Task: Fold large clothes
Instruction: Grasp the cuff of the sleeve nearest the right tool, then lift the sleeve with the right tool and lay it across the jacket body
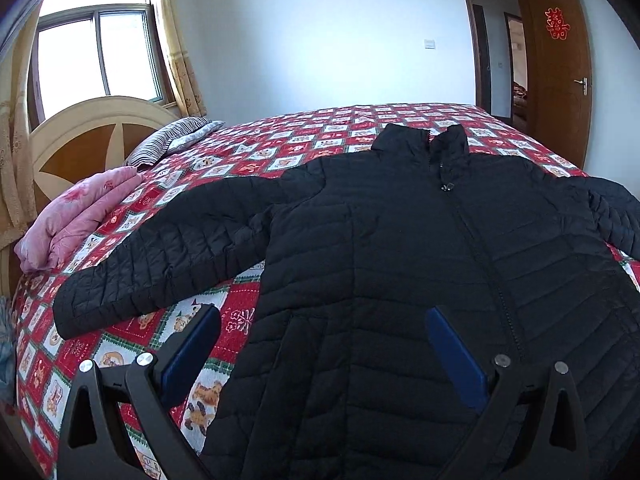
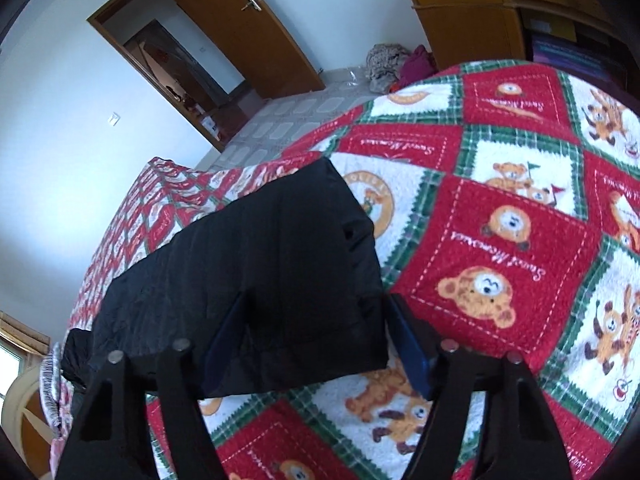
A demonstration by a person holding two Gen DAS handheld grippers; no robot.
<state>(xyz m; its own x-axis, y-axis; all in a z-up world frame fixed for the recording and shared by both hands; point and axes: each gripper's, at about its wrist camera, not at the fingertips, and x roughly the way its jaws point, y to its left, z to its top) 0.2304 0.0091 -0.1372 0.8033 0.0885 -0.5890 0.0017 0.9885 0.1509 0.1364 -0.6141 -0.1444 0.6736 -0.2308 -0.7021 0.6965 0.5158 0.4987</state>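
A black quilted puffer jacket (image 1: 400,248) lies face up and zipped on the bed, collar away from me, both sleeves spread out. My left gripper (image 1: 320,344) is open above the jacket's lower left front, its blue fingers (image 1: 456,360) apart and holding nothing. In the right wrist view, the cuff end of one black sleeve (image 2: 260,272) lies between the blue fingers (image 2: 408,344) of my right gripper (image 2: 316,340). That gripper is open around the sleeve end, close over the bed.
The bed carries a red, white and green teddy-bear blanket (image 1: 248,152) (image 2: 500,220). A folded pink quilt (image 1: 76,220) and a striped pillow (image 1: 172,140) lie by the headboard (image 1: 80,136). A wooden door (image 1: 560,68) stands open; clothes are piled (image 2: 392,64) by a wardrobe (image 2: 464,8).
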